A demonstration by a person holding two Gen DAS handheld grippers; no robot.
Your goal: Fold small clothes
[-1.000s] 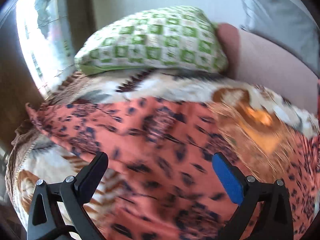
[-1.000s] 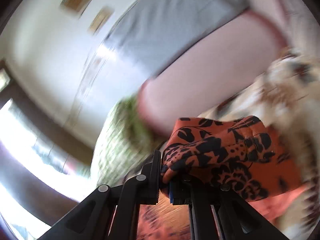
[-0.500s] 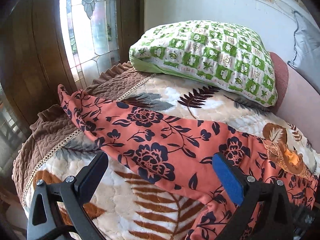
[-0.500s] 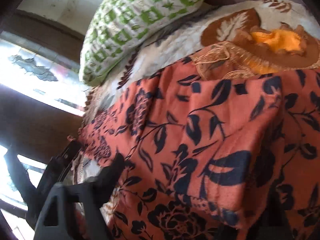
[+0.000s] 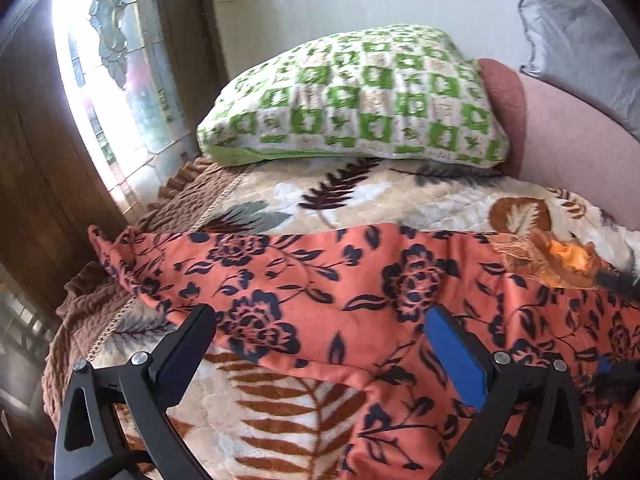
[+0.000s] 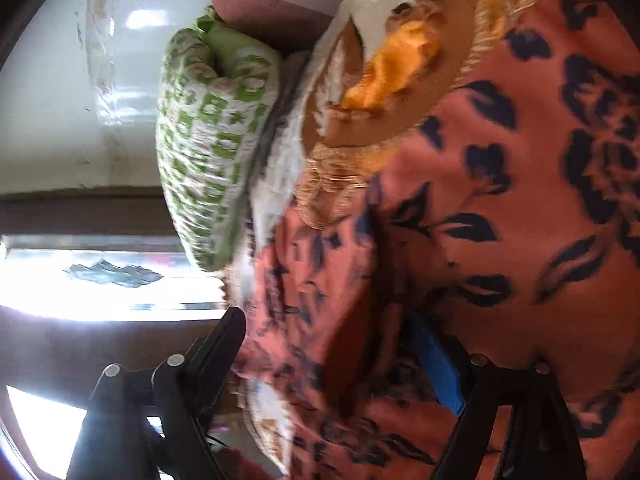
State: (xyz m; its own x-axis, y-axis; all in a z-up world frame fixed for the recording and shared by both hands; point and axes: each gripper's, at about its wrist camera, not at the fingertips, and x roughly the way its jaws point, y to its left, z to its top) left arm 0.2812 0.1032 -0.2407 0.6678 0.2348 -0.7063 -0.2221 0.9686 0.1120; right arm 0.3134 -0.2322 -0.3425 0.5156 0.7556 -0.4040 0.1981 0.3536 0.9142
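An orange garment with dark blue flowers [image 5: 320, 276] lies spread across a leaf-patterned blanket [image 5: 360, 200] on a bed. My left gripper [image 5: 320, 332] is open and empty, just above the garment's near edge. My right gripper [image 6: 332, 344] is open, rolled on its side, with the garment [image 6: 500, 200] lying between and beyond its fingers; it grips nothing. The right gripper's tip also shows at the right edge of the left wrist view [image 5: 616, 280].
A green and white checked pillow [image 5: 360, 104] lies at the head of the bed, against a pink headboard [image 5: 568, 148]. A window in a wooden frame [image 5: 100, 100] is at the left. A brown quilted bed edge [image 5: 80, 308] drops off on the left.
The right gripper let go of the garment and opened, then rolled onto its side. The garment now lies spread flat. The left gripper moved a little closer to it.
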